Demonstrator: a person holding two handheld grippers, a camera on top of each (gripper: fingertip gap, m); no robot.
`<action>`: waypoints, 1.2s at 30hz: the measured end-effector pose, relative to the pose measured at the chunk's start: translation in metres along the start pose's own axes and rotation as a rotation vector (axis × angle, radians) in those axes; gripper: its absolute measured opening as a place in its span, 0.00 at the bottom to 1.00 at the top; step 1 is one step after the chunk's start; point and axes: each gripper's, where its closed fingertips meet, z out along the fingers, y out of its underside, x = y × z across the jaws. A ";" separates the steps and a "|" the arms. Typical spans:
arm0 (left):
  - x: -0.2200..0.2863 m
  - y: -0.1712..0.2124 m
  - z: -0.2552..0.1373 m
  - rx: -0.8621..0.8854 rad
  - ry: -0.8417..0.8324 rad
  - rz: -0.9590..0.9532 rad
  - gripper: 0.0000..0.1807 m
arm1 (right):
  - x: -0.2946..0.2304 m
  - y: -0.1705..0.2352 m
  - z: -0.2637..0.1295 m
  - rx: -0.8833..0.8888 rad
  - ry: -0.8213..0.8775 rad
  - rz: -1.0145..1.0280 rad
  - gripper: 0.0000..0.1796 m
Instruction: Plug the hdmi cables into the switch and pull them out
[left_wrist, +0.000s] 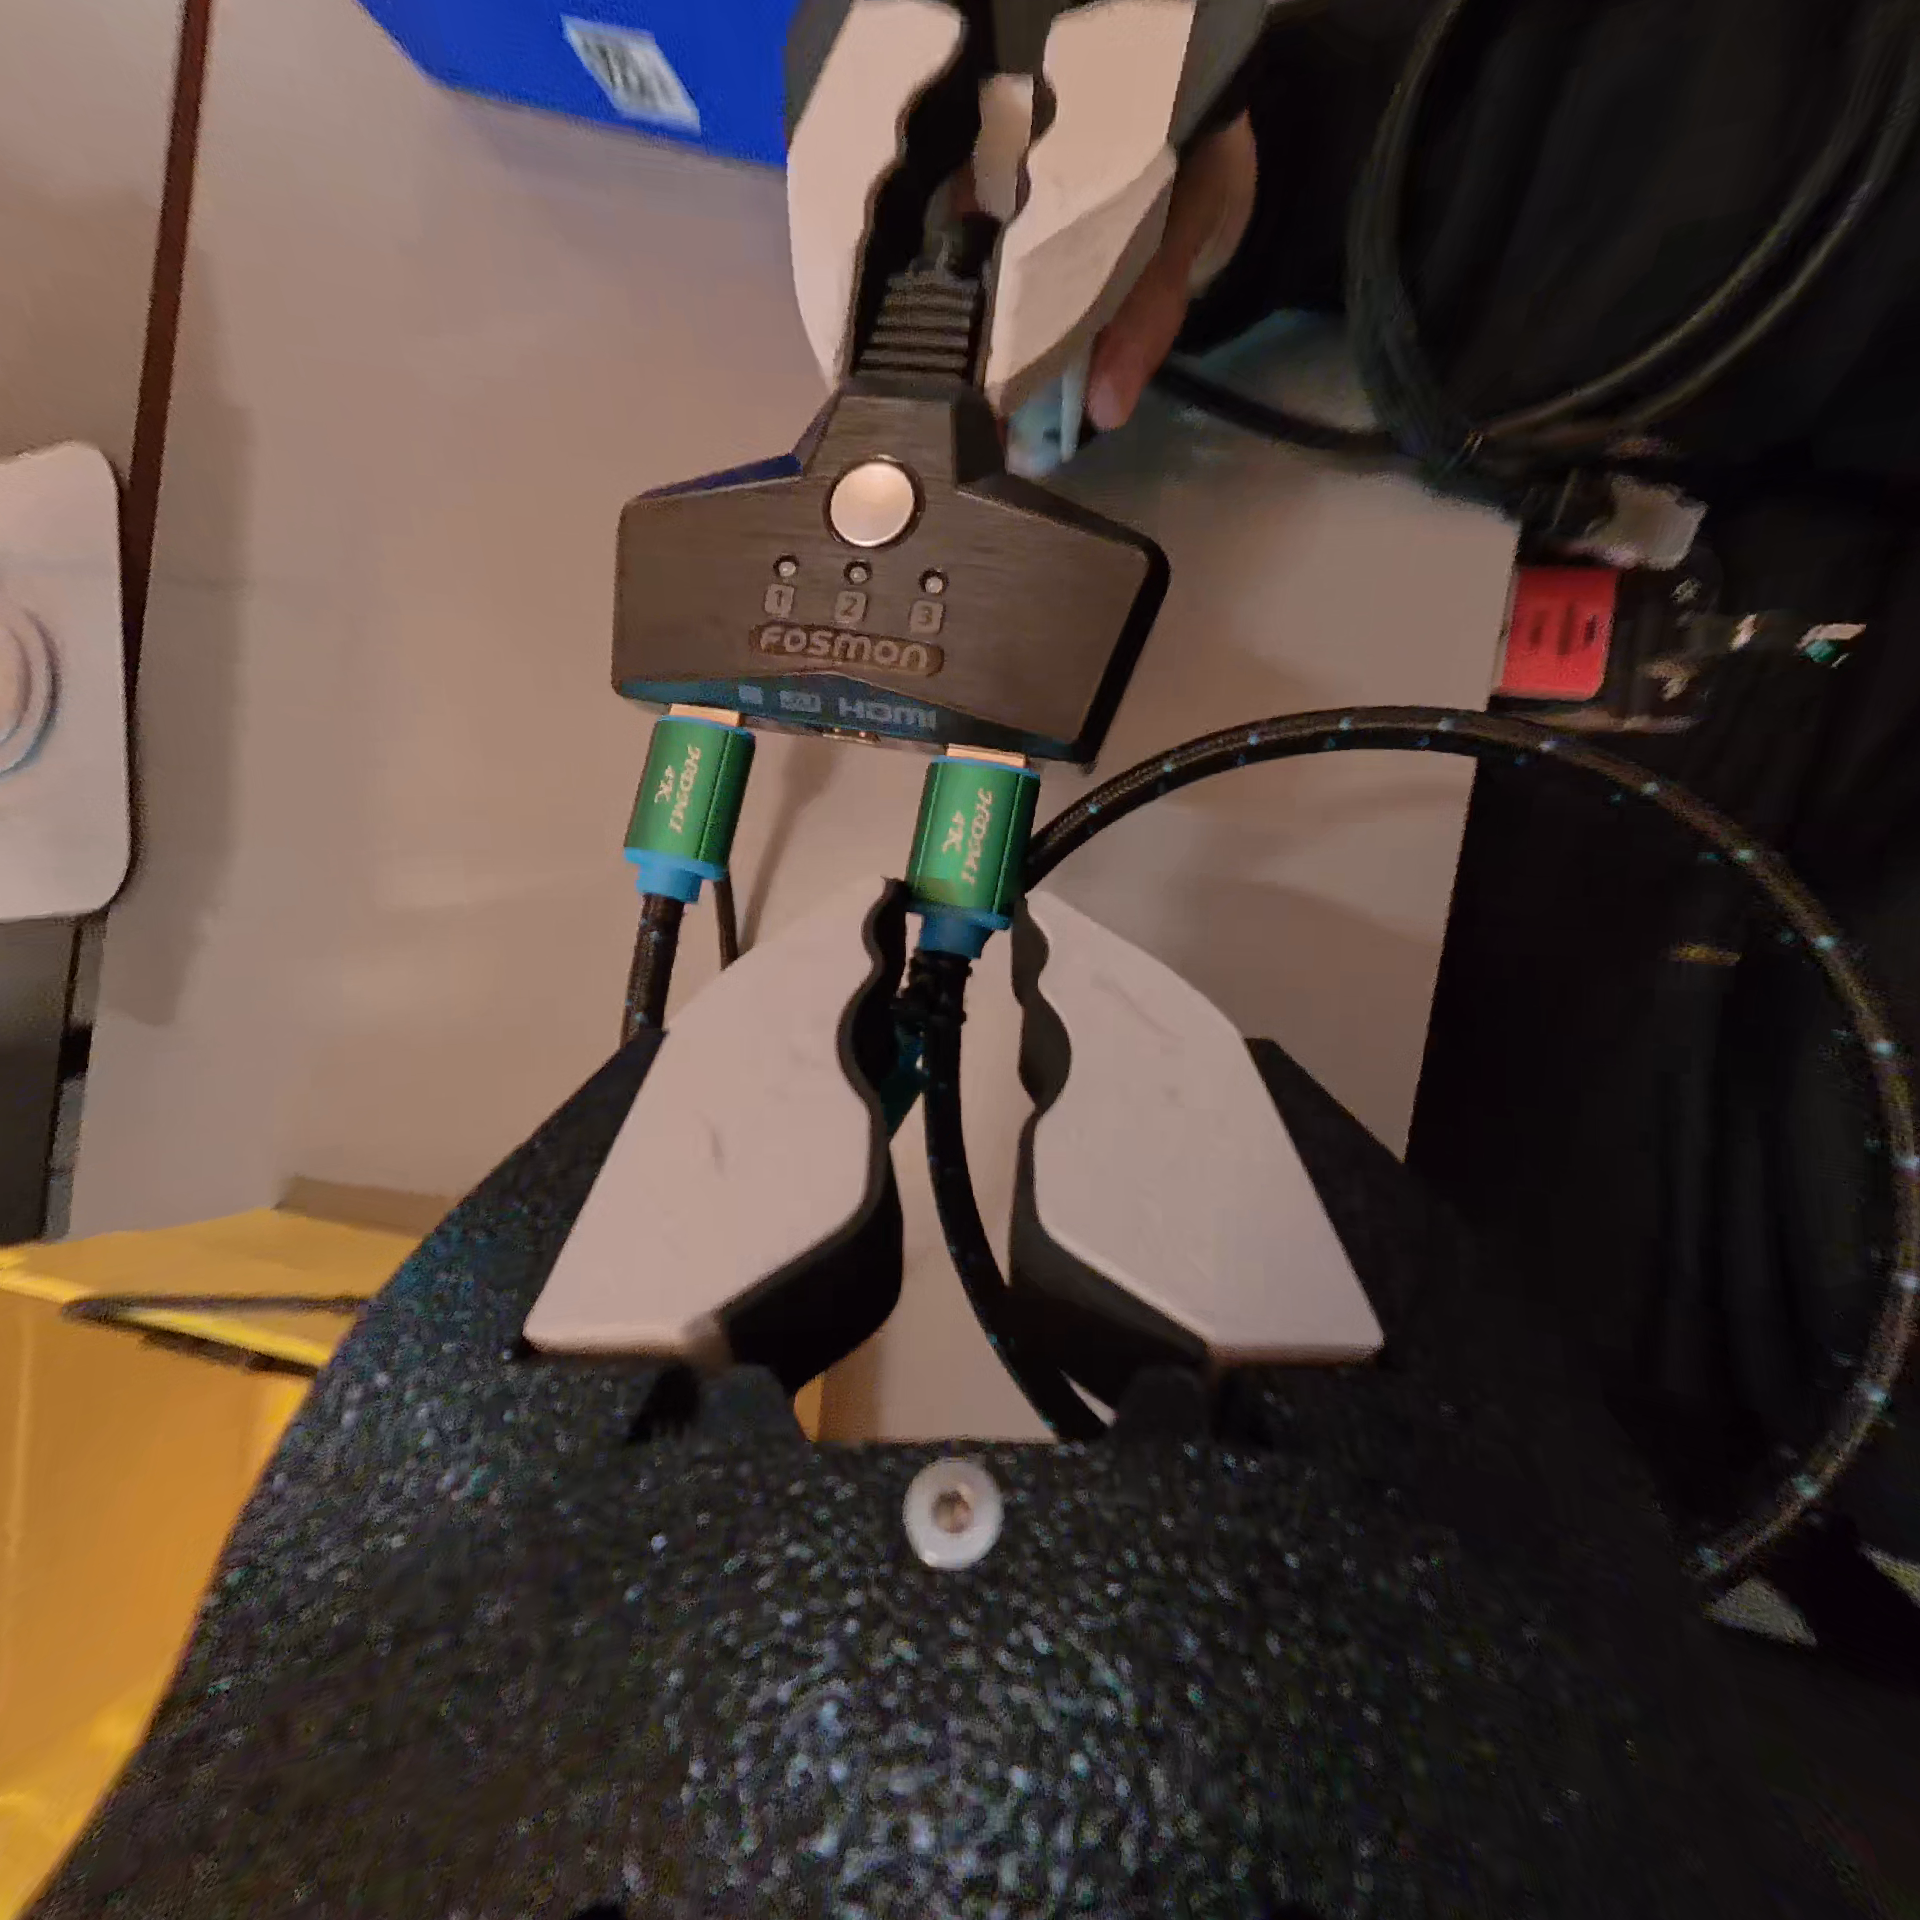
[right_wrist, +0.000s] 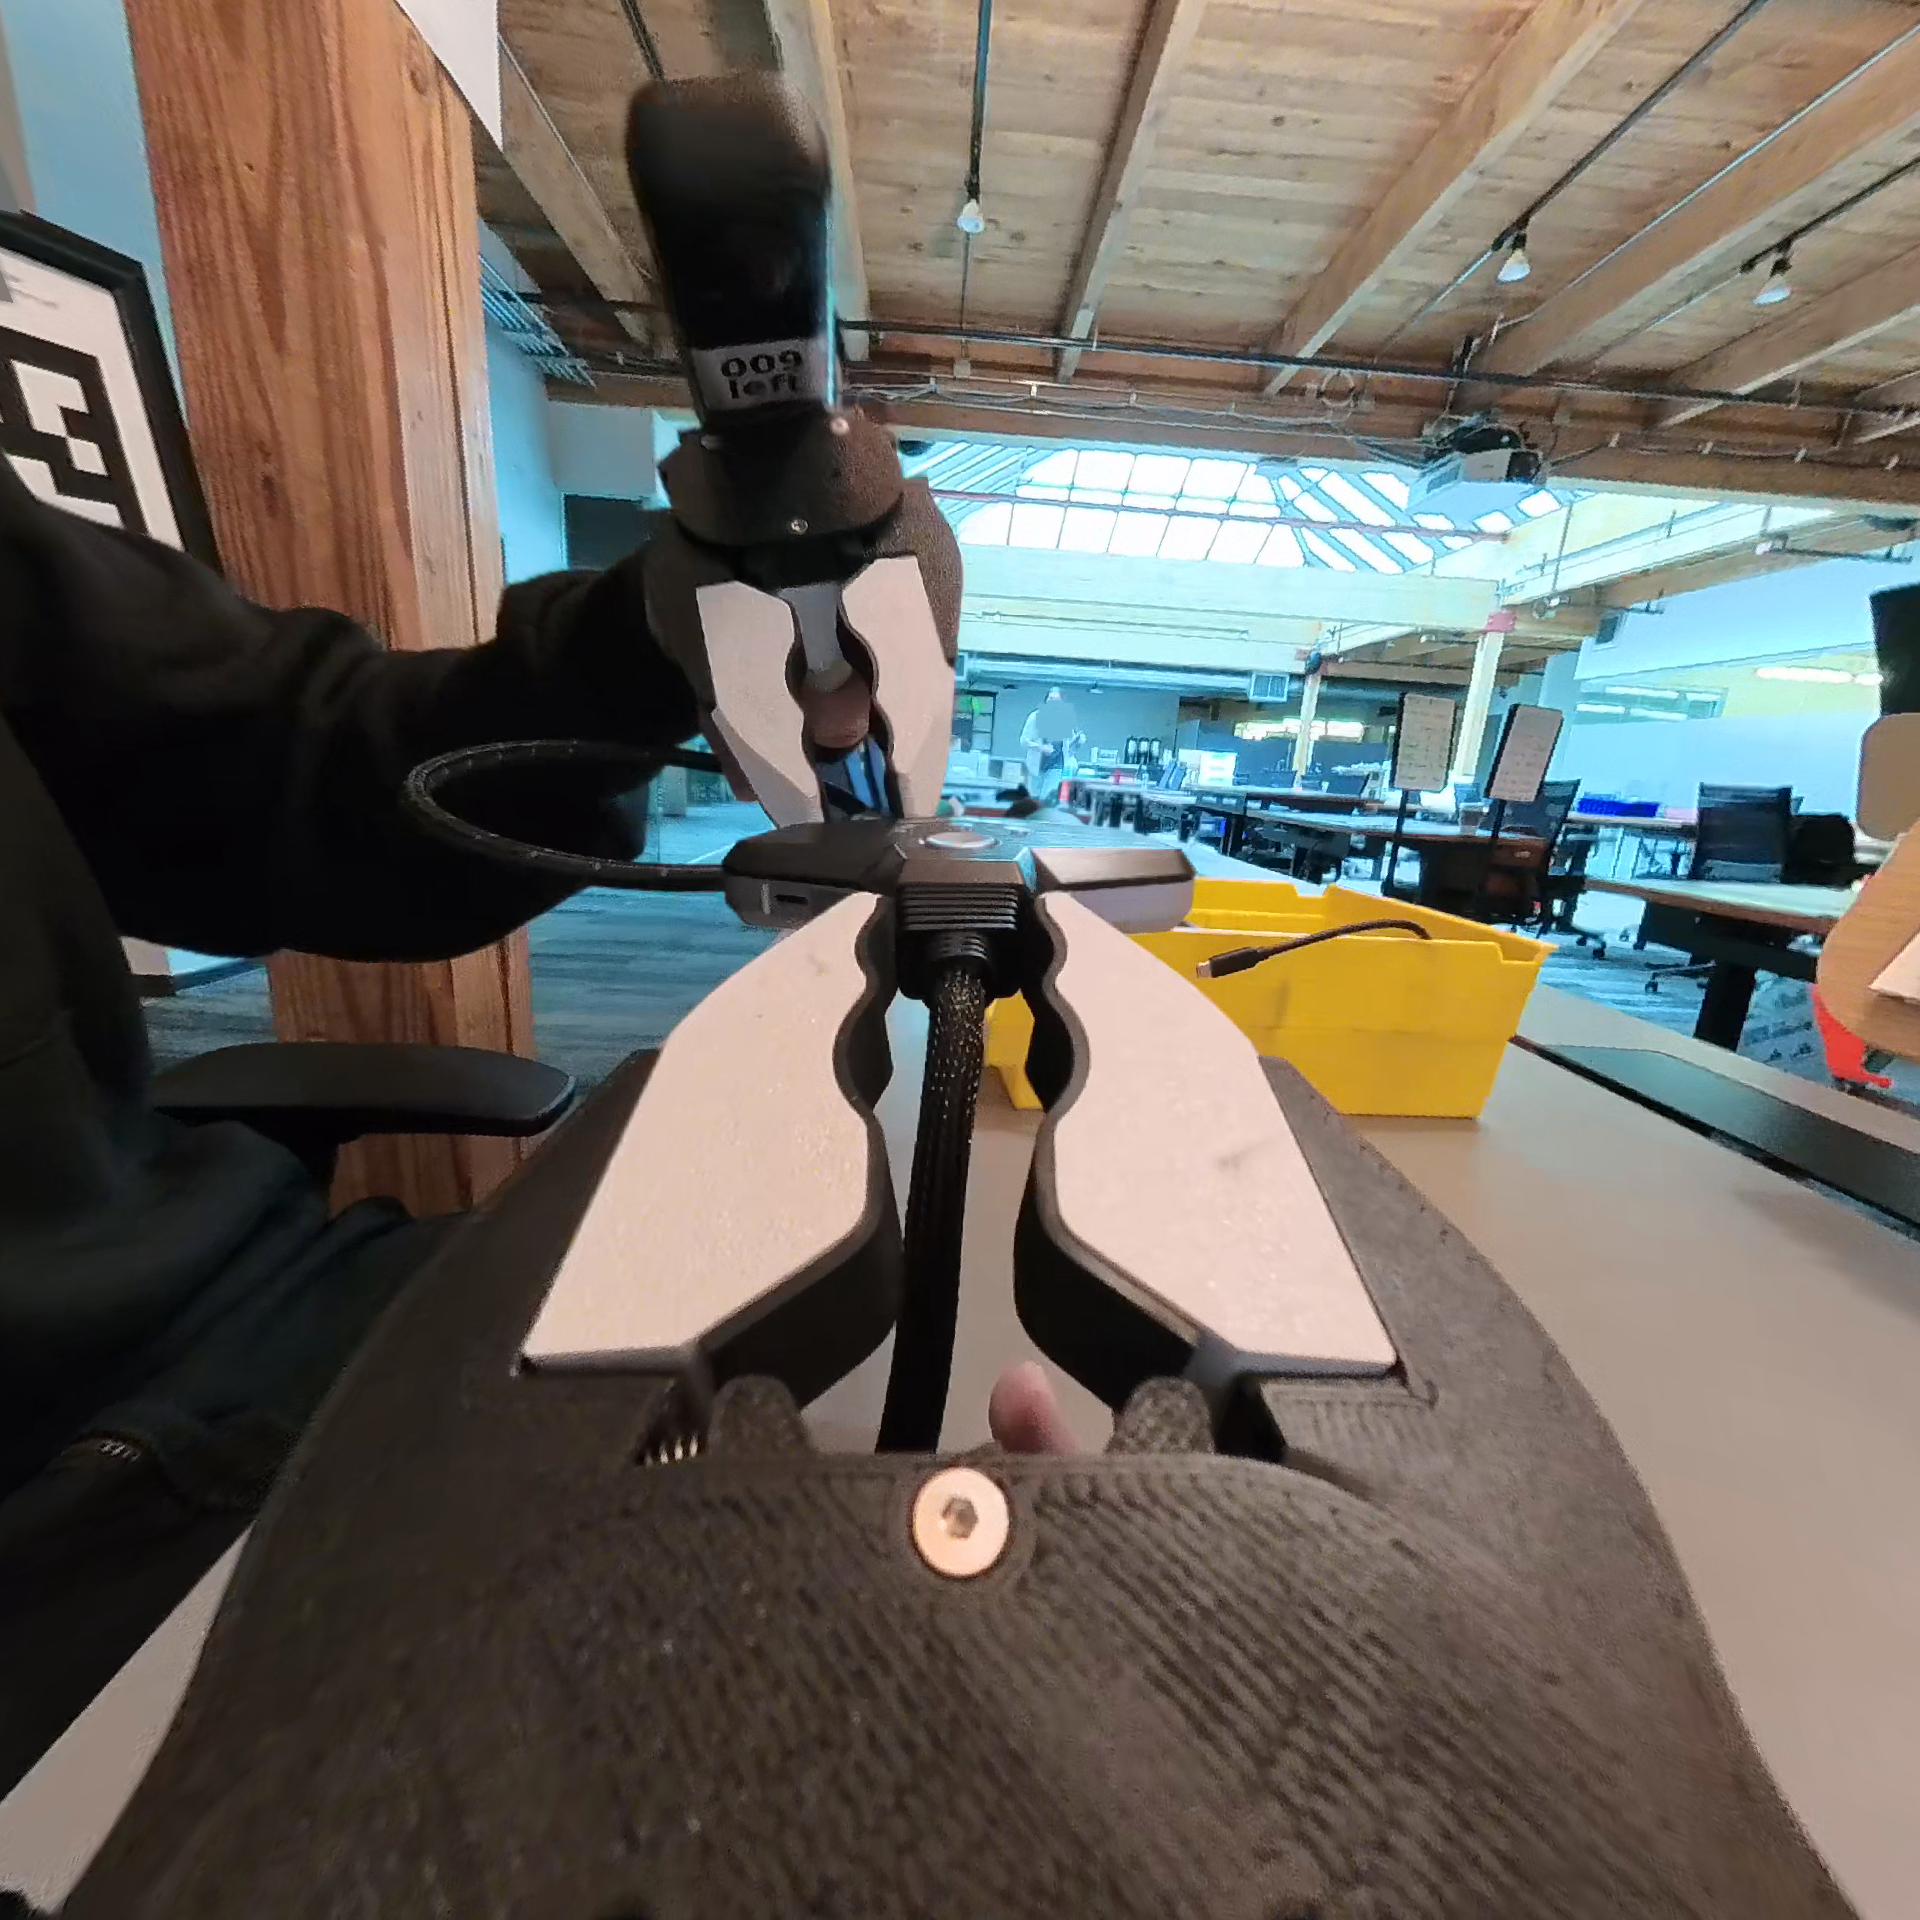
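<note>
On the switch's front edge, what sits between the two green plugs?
Left wrist view: nothing is plugged in between the left green plug and the right green plug; the switch shows its middle port empty there.

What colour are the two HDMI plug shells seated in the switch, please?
Green metallic HDMI plug shells with blue collars, clearest in the left wrist view.

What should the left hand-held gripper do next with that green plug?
Probably pull the right green plug straight back out of the switch. The left hand-held gripper grips its cable end, both plugs look seated, and the right hand-held gripper steadies the switch.
</note>
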 end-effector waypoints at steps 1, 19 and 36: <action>0.001 -0.004 -0.002 0.052 0.007 -0.014 0.10 | -0.001 -0.003 -0.001 0.014 -0.004 -0.019 0.13; -0.016 0.012 -0.116 0.759 -0.453 -0.224 0.21 | 0.008 -0.051 -0.003 0.077 0.093 -0.258 0.13; -0.007 0.078 -0.018 0.667 -0.224 -0.422 0.21 | 0.118 -0.304 -0.084 -0.447 0.843 -1.217 0.12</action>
